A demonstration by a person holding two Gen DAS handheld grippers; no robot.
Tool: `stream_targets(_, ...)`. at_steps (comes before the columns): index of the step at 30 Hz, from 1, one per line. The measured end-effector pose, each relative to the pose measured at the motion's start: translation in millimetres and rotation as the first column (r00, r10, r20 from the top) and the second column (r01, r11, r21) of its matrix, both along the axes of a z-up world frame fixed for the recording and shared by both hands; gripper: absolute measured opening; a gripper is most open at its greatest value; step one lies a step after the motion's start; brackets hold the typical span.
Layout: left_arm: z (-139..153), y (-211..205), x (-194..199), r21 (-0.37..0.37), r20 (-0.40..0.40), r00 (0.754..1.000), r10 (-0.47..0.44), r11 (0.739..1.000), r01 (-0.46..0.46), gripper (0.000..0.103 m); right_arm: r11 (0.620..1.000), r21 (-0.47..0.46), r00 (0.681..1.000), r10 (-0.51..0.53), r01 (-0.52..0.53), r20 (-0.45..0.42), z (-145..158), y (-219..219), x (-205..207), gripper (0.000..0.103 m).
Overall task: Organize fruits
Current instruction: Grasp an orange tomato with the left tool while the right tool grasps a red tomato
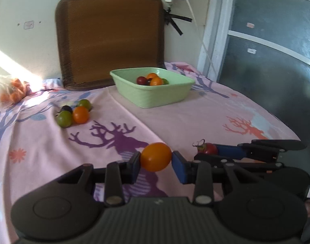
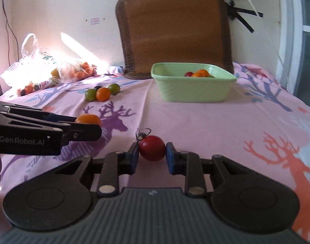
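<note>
My left gripper (image 1: 156, 160) is shut on an orange tomato (image 1: 156, 157) held above the pink cloth. My right gripper (image 2: 152, 152) is shut on a red tomato (image 2: 152, 148) with a dry stem. In the left wrist view the right gripper (image 1: 207, 149) and its red tomato (image 1: 208, 148) sit just to the right; in the right wrist view the left gripper (image 2: 88, 125) with the orange tomato (image 2: 88, 119) is at the left. A green basin (image 1: 155, 95) (image 2: 193, 89) farther back holds several small tomatoes. A loose cluster of green, orange and dark tomatoes (image 1: 73, 113) (image 2: 102, 92) lies on the cloth at the left.
Plastic bags of fruit (image 2: 39, 71) lie at the far left by the wall. A brown woven cushion (image 1: 110, 38) leans on the wall behind the basin. A glass door (image 1: 272, 50) stands at the right, where the cloth-covered surface (image 2: 216, 126) ends.
</note>
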State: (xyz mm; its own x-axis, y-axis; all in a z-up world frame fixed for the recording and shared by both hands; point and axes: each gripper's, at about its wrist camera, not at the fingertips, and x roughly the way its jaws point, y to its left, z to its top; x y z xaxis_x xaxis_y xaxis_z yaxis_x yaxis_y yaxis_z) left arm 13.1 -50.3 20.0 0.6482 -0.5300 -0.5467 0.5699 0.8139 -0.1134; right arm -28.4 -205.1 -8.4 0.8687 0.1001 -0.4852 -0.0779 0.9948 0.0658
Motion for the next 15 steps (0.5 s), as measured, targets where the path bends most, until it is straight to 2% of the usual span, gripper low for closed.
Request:
stream_targets(5, -10, -20, -16, 0.044, -0.009, 0.999, -0.037, 0.998, 0.038, 0.034, 0.999, 0.011, 0.999, -0.051, 0.050, 0.014, -4, -12, -17, 0.031)
stream_targets(8, -16, -24, -21, 0.079, -0.009, 1.000, -0.025, 0.997, 0.026, 0.035, 0.998, 0.025, 0.998, -0.059, 0.058, 0.007, -9, -15, -19, 0.031)
stream_targets(15, -14, -23, -27, 0.100, 0.014, 1.000, 0.002, 0.995, -0.003, 0.043, 0.998, 0.027, 0.998, -0.054, 0.053, 0.032, -14, -17, -27, 0.032)
